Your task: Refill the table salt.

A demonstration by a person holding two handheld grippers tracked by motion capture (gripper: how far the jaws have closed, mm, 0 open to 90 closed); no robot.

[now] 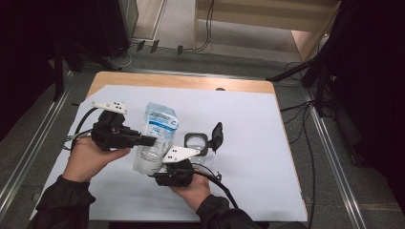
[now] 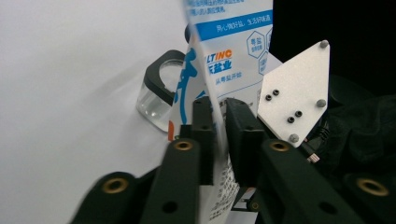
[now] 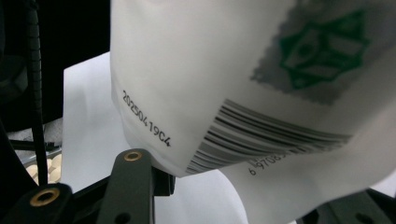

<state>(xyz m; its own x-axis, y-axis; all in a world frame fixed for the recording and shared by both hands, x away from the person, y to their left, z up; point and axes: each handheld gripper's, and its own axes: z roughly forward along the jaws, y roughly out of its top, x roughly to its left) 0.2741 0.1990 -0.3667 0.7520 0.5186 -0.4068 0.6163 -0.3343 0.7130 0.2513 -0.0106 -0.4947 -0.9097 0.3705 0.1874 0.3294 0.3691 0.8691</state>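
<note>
Wooden table (image 1: 181,81) under white sheet (image 1: 248,143), grey floor and cables around: salt pouch (image 1: 155,138) pinched by left hand-held gripper (image 1: 152,140), bottom held by right hand-held gripper (image 1: 162,172); open jar (image 1: 196,143) just beyond.

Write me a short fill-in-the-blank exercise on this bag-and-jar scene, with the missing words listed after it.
1. The left gripper is shut on the side edge of the ____.
2. The jar beside the bag has its black lid flipped ____.
3. The right gripper holds the bag at its ____ end, where the barcode is printed.
4. Everything sits over a ____ sheet on the table.

Missing words: bag; open; bottom; white
</note>
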